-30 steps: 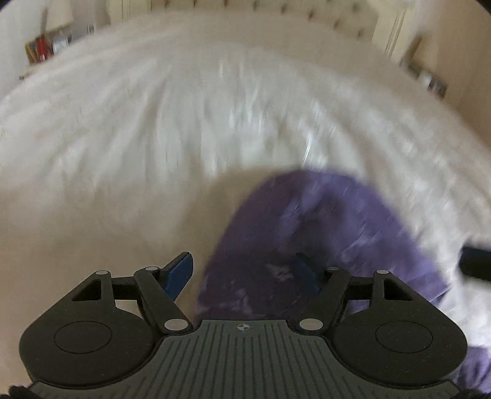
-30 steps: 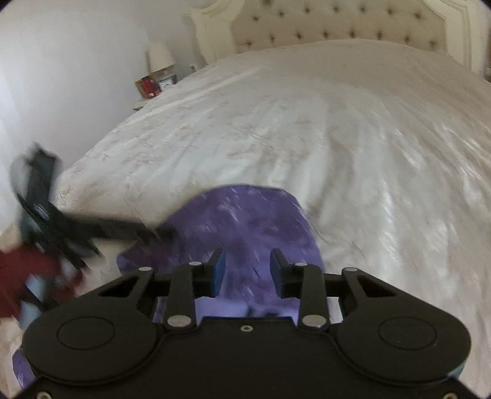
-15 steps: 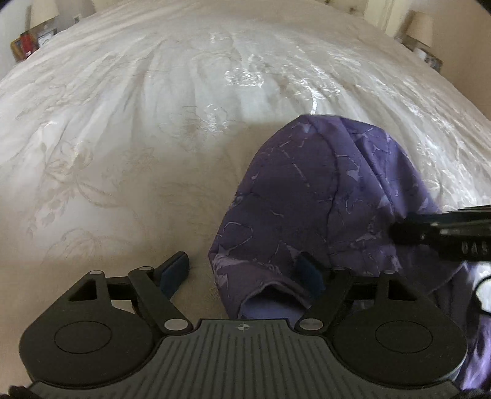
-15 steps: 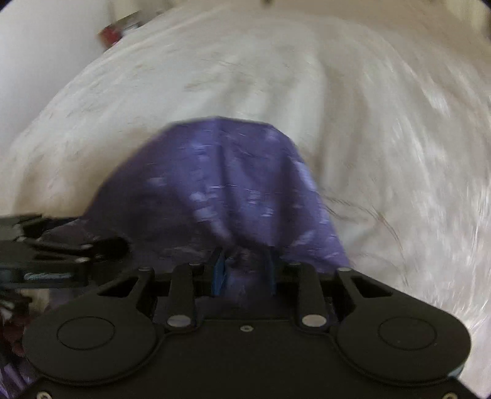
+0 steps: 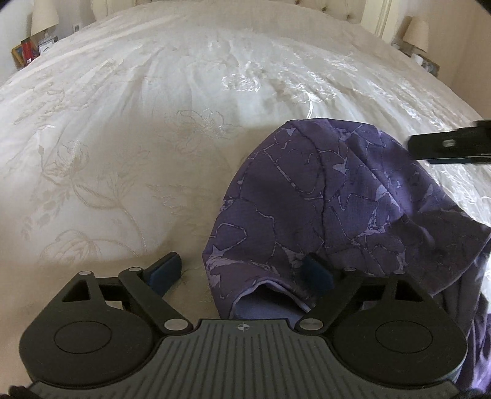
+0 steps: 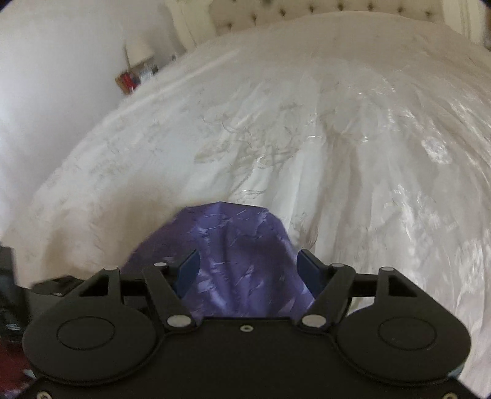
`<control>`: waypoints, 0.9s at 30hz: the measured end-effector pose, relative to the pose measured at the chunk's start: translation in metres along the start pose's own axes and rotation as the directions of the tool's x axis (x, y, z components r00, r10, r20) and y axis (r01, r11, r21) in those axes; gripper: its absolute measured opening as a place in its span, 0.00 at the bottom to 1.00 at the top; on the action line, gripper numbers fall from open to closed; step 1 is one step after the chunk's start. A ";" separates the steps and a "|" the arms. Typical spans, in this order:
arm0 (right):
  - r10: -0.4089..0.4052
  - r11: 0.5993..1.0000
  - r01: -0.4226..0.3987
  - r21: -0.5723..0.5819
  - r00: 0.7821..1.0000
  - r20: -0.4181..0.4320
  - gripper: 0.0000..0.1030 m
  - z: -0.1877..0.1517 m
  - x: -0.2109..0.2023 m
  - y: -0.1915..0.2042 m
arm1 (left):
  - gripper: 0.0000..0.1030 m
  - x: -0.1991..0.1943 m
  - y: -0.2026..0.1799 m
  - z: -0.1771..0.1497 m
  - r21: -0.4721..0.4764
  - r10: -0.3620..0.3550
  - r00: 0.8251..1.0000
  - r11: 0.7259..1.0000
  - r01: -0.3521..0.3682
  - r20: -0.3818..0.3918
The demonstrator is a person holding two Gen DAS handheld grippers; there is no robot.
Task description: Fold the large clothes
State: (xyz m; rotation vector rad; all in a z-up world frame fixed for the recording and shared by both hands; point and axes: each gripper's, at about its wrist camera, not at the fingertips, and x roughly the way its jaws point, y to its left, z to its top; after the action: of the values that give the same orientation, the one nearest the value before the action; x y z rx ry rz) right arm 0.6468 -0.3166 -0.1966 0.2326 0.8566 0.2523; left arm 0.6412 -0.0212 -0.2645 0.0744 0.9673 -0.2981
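One purple crackle-patterned garment (image 5: pixel 322 199); one cream embroidered bedspread (image 5: pixel 138 122); two cream-shaded bedside lamps (image 5: pixel 44 13), one per side; two black two-finger grippers (image 5: pixel 242 273).

No text, brand or number can be read in either view. The only sign is a small round crosshair mark (image 5: pixel 242 327) on the grey ribbed body of the left tongs, at the middle of its front edge. The red items (image 5: pixel 28 50) on the bedside stand by the bed are too small and blurred for any lettering to be made out
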 end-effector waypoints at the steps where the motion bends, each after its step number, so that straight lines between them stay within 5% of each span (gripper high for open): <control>1: -0.007 1.000 0.007 -0.022 1.000 -0.012 0.71 0.004 0.008 0.004 | 0.85 -0.001 0.000 0.002 0.003 -0.002 1.000 1.000 0.002 -0.008; 4: -0.009 0.997 0.005 -0.072 0.999 -0.046 0.71 0.011 0.023 0.007 | 0.83 -0.012 0.001 0.008 0.014 -0.010 1.000 1.000 0.010 -0.020; 10: 0.001 0.995 -0.011 -0.096 0.994 -0.108 0.70 0.023 0.050 0.006 | 0.83 -0.077 0.006 -0.008 0.034 -0.037 0.996 0.999 0.035 0.079; 11: 0.003 0.996 -0.015 -0.092 0.992 -0.126 0.57 0.023 0.053 0.004 | 0.83 -0.085 0.007 -0.012 0.038 -0.046 0.996 0.998 0.043 0.078; 12: -0.004 0.995 -0.009 -0.095 0.991 -0.136 0.32 0.024 0.053 0.004 | 0.83 -0.093 0.008 -0.016 0.038 -0.054 0.996 0.998 0.052 0.076; 13: -0.015 0.995 0.001 -0.103 0.991 -0.135 0.26 0.024 0.052 0.005 | 0.83 -0.100 0.010 -0.020 0.033 -0.066 0.995 0.997 0.064 0.072; 15: -0.017 0.990 0.003 -0.142 0.996 -0.092 0.19 0.022 0.035 0.014 | 0.83 -0.114 0.014 -0.029 0.002 -0.098 0.994 0.995 0.098 0.055; 20: 0.012 0.933 0.004 -0.359 0.999 0.043 0.18 0.003 -0.036 0.054 | 0.83 -0.137 0.031 -0.049 -0.158 -0.208 0.978 0.965 0.209 0.024; 27: 0.075 0.807 0.020 -0.590 0.988 0.136 0.16 -0.065 -0.144 0.108 | 0.83 -0.173 0.028 -0.071 -0.156 -0.242 0.970 0.958 0.241 0.013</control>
State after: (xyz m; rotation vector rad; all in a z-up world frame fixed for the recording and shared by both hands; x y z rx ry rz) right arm 0.4929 -0.2532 -0.1020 -0.3221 0.5837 0.5108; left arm 0.5006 0.0573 -0.1655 -0.1887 1.0047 -0.4456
